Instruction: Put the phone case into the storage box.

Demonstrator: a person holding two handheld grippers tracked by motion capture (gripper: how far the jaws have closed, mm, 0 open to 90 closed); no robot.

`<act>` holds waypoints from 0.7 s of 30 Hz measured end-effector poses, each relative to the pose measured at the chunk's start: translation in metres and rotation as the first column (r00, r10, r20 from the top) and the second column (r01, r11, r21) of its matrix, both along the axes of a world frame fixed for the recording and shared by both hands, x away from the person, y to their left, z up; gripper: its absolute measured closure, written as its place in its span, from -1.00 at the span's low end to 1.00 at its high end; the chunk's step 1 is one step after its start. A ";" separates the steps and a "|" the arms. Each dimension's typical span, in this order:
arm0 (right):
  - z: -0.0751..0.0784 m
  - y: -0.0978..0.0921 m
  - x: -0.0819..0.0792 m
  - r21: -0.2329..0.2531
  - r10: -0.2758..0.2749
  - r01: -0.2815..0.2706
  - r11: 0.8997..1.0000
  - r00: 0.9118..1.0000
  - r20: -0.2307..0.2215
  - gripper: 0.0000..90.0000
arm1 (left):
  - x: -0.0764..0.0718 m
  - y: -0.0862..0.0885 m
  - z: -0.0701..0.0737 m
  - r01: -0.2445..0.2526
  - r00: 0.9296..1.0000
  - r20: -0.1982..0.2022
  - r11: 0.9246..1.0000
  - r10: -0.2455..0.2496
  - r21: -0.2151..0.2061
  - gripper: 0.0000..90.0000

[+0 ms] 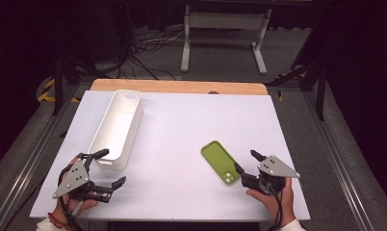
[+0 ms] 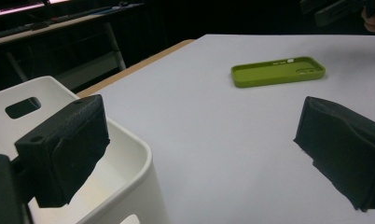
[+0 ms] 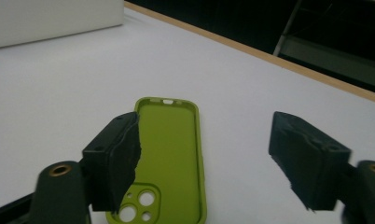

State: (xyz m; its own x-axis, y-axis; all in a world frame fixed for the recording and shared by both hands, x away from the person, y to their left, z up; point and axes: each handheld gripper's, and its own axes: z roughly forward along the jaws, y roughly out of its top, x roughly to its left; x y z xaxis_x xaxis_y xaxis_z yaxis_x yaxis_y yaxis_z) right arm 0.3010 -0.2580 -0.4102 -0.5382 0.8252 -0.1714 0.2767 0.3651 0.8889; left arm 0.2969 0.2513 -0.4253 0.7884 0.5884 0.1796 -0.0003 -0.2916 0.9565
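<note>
- Nearest the person, the left gripper (image 1: 106, 167) sits at the table's near left corner, held in a hand (image 1: 78, 204). Its jaws are spread wide with nothing between them.
- In the left gripper view, one jaw hangs over the near end of the bin (image 2: 129, 186) and the other over bare table.
- The right gripper (image 1: 247, 161) is at the near right, held in the other hand (image 1: 273, 197). Its jaws are also spread and pinch nothing.
- The right gripper's open jaws sit at the near end of the case (image 1: 221, 161). In the right gripper view, one jaw overlaps the case's (image 3: 171, 154) long edge near the camera cutout, and the other stands off to the side over bare table.
- The case is green, lies flat with its hollow side up on the table (image 1: 182, 125), right of centre, camera cutout toward the person.
- The white bin (image 1: 117, 127) stands on the left half, long and narrow, running away from the person. It is well apart from the case.
- Past the white top, a wooden strip (image 1: 179, 86) edges the far side.
- Beyond that, on the floor, are cables (image 1: 143, 55) and a white frame (image 1: 225, 33).
</note>
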 end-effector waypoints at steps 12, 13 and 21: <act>0.014 0.021 0.040 -0.024 0.049 -0.049 0.999 0.999 0.010 0.81 | 0.001 -0.003 -0.003 0.010 1.000 -0.016 1.000 -0.010 0.007 -0.92; 0.015 0.023 0.047 -0.023 0.052 -0.052 0.998 0.999 0.006 0.88 | 0.000 -0.003 -0.003 0.011 1.000 -0.024 1.000 -0.011 0.005 -0.92; 0.017 0.027 0.070 -0.002 0.039 -0.039 0.999 0.999 -0.017 1.00 | 0.000 -0.005 -0.003 0.019 0.999 -0.028 1.000 -0.019 0.009 -0.91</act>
State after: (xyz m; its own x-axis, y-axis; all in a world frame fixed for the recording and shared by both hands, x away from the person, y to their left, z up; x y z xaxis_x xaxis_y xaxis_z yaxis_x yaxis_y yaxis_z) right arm 0.3706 -0.2311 -0.3934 -0.5732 0.8029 -0.1637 0.2775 0.3782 0.8832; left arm 0.2970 0.2461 -0.4287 0.8042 0.5717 0.1628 0.0207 -0.3006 0.9535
